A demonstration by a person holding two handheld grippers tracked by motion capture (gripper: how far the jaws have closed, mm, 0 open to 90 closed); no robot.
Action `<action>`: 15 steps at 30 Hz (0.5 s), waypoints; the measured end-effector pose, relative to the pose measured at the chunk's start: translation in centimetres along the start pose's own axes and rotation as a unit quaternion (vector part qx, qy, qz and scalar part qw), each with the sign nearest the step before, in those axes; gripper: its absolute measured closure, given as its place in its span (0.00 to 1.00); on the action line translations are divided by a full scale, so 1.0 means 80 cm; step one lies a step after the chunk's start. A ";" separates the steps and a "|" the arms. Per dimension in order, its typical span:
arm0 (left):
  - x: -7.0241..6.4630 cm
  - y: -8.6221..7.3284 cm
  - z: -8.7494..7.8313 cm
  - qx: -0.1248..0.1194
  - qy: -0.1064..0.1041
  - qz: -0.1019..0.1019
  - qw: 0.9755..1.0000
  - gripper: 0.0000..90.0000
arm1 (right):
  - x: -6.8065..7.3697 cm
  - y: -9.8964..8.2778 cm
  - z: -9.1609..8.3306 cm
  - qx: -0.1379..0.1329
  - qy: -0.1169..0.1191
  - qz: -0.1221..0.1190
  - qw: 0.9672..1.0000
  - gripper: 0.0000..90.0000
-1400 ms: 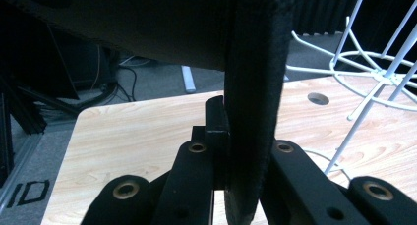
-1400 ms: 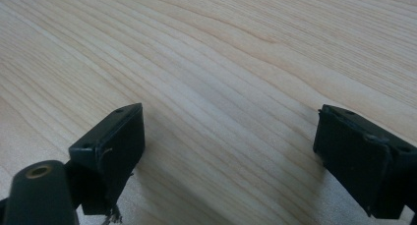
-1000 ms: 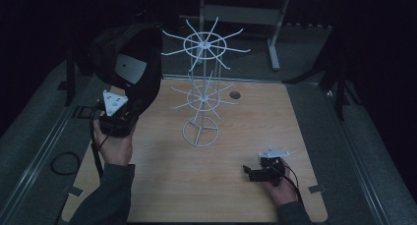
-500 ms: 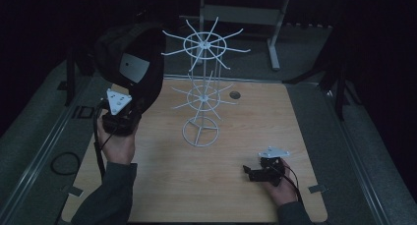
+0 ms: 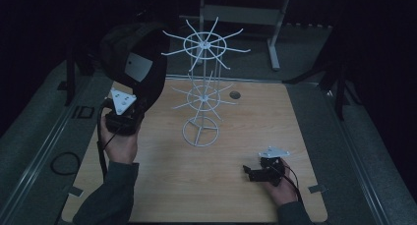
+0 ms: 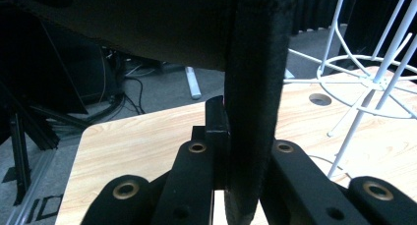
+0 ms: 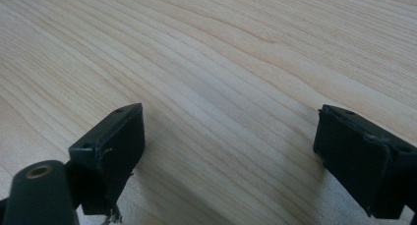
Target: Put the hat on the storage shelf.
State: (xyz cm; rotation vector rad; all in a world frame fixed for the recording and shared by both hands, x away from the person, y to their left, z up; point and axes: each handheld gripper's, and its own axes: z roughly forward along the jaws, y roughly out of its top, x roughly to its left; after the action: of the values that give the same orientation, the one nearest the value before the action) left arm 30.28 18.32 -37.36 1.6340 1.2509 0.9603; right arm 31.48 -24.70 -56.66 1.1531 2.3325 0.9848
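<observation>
- Holding a black cap (image 5: 133, 68) up at the left, beside the white wire rack (image 5: 202, 95), my left tongs (image 5: 129, 107) are clamped tight on a band of its fabric (image 6: 253, 107).
- My right tongs (image 5: 252, 174) rest wide apart on the desk (image 5: 246, 131) at the near right, with nothing between them.
- Judging by its look, the cap is light and soft; it will sag and swing, so a firm pinch on the stiff edge seems the best hold.
- The rack's thin prongs look springy and easy to snag or tip.
- The dim light swallows the cap's outline, and I cannot tell brim from strap.
- A pale patch (image 5: 136, 67) shows inside it, perhaps a label.
</observation>
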 end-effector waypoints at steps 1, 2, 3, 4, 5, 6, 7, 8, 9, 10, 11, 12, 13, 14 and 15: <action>0.000 0.000 0.000 0.000 -0.001 0.000 1.000 0.96 | 0.000 0.000 0.000 0.000 0.000 0.000 1.000 0.13; -0.001 0.000 0.000 -0.001 -0.002 0.001 1.000 0.96 | 0.000 0.000 0.000 0.000 0.000 0.000 1.000 0.13; -0.001 0.000 0.000 -0.001 -0.002 0.002 1.000 0.96 | 0.000 0.000 0.000 0.000 0.000 0.000 1.000 0.13; -0.001 0.000 0.000 0.000 -0.001 0.003 1.000 0.96 | 0.000 0.000 0.000 0.000 0.000 0.000 1.000 0.13; -0.001 0.000 0.000 0.000 -0.001 0.003 1.000 0.96 | 0.000 0.000 0.000 0.000 0.000 0.000 1.000 0.13; -0.003 0.000 0.001 -0.001 0.001 0.006 1.000 0.96 | 0.000 0.000 0.000 0.000 0.000 0.000 1.000 0.13; -0.003 0.000 0.001 0.000 0.002 0.008 1.000 0.96 | 0.000 0.000 0.000 0.000 0.000 0.000 1.000 0.13; -0.004 0.000 0.001 0.001 0.003 0.010 1.000 0.96 | 0.000 0.000 0.000 0.000 0.000 0.000 1.000 0.13; -0.004 0.000 0.001 0.001 0.005 0.012 1.000 0.96 | 0.000 0.000 0.000 0.000 0.000 0.000 1.000 0.13; -0.005 0.000 0.001 0.001 0.008 0.016 1.000 0.96 | 0.000 0.000 0.000 0.000 0.000 0.000 1.000 0.13; -0.006 0.000 0.001 0.001 0.009 0.019 1.000 0.96 | 0.000 0.000 0.000 0.000 0.000 0.000 1.000 0.13; -0.007 0.001 0.001 0.002 0.010 0.021 1.000 0.96 | 0.000 0.000 0.000 0.000 0.000 0.000 1.000 0.13; -0.008 0.000 0.002 0.002 0.011 0.023 1.000 0.96 | 0.000 0.000 0.000 0.000 0.000 0.000 1.000 0.13; -0.009 0.000 0.002 0.003 0.012 0.027 1.000 0.96 | 0.000 0.000 0.000 0.000 0.000 0.000 1.000 0.13; -0.009 0.000 0.002 0.003 0.012 0.027 1.000 0.96 | 0.000 0.000 0.000 0.000 0.000 0.000 1.000 0.13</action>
State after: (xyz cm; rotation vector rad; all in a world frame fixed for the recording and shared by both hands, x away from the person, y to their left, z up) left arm 30.28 17.60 -37.46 1.6726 1.2326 1.0119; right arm 31.47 -24.70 -56.66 1.1531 2.3331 0.9850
